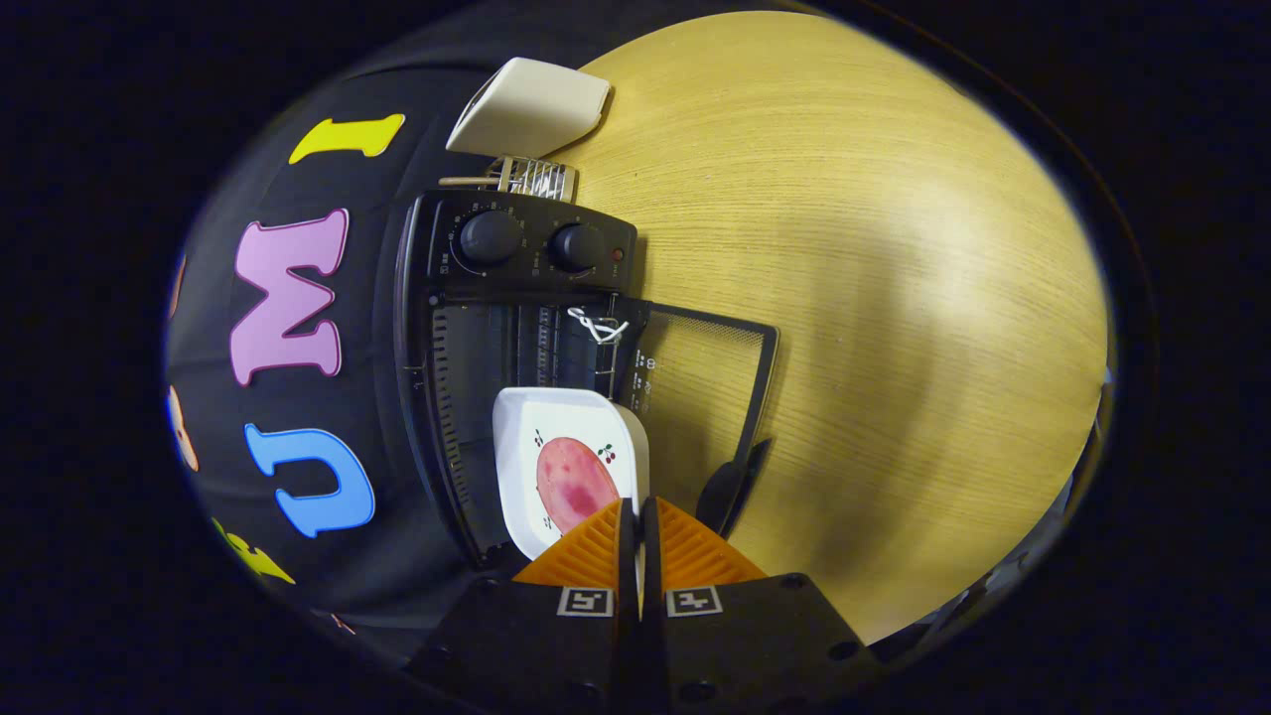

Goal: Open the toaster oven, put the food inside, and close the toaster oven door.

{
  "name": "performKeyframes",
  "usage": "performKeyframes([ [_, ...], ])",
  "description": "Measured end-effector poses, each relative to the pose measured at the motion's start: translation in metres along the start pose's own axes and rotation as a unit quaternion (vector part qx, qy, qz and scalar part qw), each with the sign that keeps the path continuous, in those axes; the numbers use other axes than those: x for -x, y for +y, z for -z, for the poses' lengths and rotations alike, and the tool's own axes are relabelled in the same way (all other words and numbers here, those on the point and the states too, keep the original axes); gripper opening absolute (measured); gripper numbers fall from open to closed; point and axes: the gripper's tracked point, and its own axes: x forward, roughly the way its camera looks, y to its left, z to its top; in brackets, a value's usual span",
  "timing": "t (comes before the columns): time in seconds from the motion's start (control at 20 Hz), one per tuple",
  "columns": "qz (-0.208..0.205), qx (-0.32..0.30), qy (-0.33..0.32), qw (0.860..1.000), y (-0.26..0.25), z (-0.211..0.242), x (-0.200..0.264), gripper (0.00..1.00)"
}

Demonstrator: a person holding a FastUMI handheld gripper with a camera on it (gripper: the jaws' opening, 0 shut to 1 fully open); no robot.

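Already underway | toaster oven (477, 328) door (710, 382) open, lying on bench (894, 298) | tongs (638, 526) pinch rim of white dish (571, 467) with ham slice (574, 485), just ahead, at oven mouth | left: set inside, release, shut door

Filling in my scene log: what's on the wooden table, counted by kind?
Black toaster ovens, door open: 1
White square plates with pink ham slice, pinched in the shut claw: 1
White box-shaped appliances: 1
Wire racks: 1
Total: 4
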Motion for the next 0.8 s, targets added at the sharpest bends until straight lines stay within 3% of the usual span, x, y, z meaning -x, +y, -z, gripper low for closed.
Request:
performKeyframes([
  [0.4, 0.0, -0.045, -0.078, 0.996, 0.05, -0.008, -0.046, 0.05],
  [0.8, 0.016, -0.062, -0.1, 0.993, 0.048, -0.014, -0.069, 0.05],
])
